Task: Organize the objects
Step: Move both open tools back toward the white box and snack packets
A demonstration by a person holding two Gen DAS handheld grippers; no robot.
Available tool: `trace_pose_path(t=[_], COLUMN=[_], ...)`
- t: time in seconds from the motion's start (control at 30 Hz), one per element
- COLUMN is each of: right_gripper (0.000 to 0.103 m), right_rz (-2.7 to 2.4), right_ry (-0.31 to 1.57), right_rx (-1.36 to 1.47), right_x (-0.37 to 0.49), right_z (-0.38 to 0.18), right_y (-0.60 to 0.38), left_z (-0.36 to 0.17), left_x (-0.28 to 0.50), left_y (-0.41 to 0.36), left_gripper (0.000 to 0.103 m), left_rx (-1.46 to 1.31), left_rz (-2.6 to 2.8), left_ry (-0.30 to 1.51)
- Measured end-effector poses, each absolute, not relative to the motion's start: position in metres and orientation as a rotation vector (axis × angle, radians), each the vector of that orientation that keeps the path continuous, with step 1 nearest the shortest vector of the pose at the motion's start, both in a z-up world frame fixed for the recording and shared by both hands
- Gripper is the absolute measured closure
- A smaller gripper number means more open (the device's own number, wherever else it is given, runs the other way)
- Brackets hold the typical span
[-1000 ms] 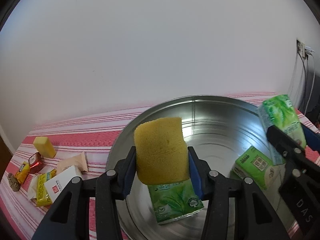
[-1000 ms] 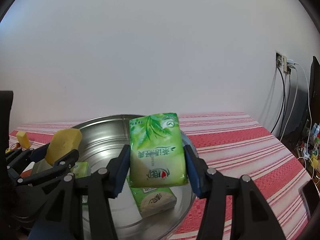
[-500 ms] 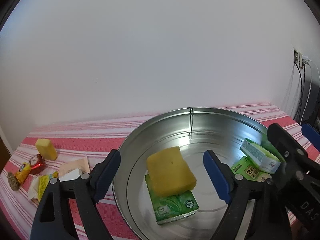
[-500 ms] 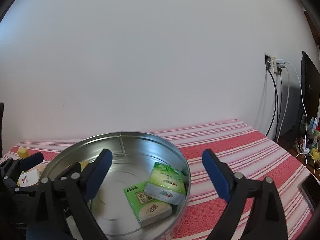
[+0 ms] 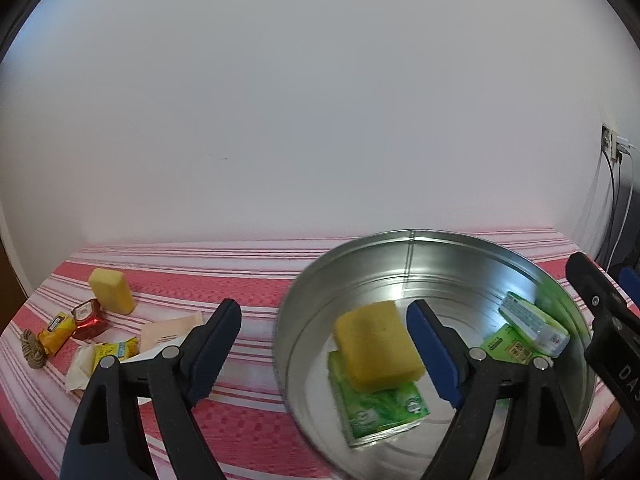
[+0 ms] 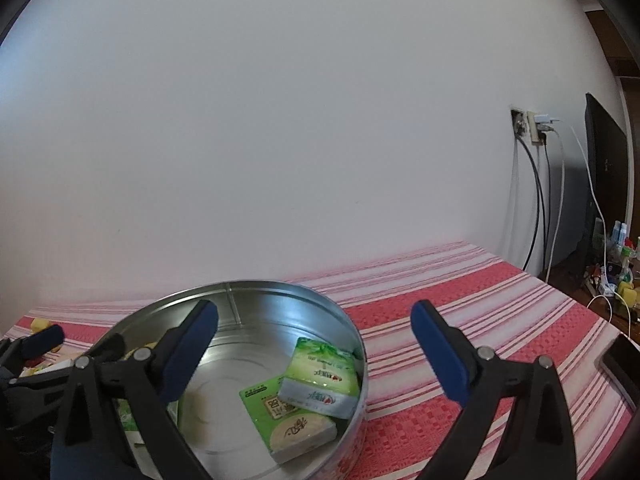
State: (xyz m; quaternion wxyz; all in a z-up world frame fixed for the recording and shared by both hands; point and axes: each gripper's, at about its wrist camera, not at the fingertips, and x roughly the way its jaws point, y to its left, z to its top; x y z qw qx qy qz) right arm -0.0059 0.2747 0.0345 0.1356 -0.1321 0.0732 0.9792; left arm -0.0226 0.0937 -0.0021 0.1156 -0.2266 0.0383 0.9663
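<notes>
A round metal pan (image 5: 412,234) sits on the red striped cloth. Inside it a yellow sponge (image 5: 378,346) lies on a green tissue pack (image 5: 380,408). At the pan's right side one green pack (image 5: 534,322) leans on another (image 5: 506,346). My left gripper (image 5: 323,308) is open over the pan's left rim, its pads clear of the sponge. In the right wrist view my right gripper (image 6: 315,312) hangs above the pan (image 6: 240,283) and its jaws are opening, with nothing between them. The leaning pack (image 6: 320,376) lies below them.
Left of the pan lie a yellow block (image 5: 112,290), a red candy (image 5: 89,318), a yellow candy (image 5: 58,330), a beige packet (image 5: 170,330) and a small coil (image 5: 32,350). A wall socket with cables (image 6: 536,128) and a dark screen (image 6: 604,184) are at the right.
Both grippers opened. The sponge dropped onto the green pack in the pan, and the right gripper's green pack dropped onto another pack. The left gripper shifted left.
</notes>
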Motion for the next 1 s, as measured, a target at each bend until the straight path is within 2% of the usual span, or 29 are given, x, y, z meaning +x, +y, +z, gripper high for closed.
trace_pose_path(t=[0.27, 0.57, 0.8, 1.0], right_gripper=[0.004, 0.004, 0.005, 0.005], right_rz=[2.8, 2.747, 2.776, 2.838], right_ry=[0.139, 0.146, 0.054, 0.066], right_rx=[-0.354, -0.315, -0.321, -0.323], right_x=[-0.005, 0.003, 0.005, 0.008], right_z=[0.036, 0.037, 0.037, 0.036], right_y=[0.268, 0.26, 0.222, 0.186], left_z=[-0.004, -0.011, -0.018, -0.024], left_x=[-0.023, -0.028, -0.039, -0.053], left_y=[0.058, 0.013, -0.026, -0.07], left_gripper=[0.017, 0.017, 0.017, 0.017], left_rx=[-0.63, -0.676, -0.752, -0.835], left_rz=[2.891, 2.956, 3.008, 3.049], left_ry=[0.09, 0.087, 0.083, 0.022])
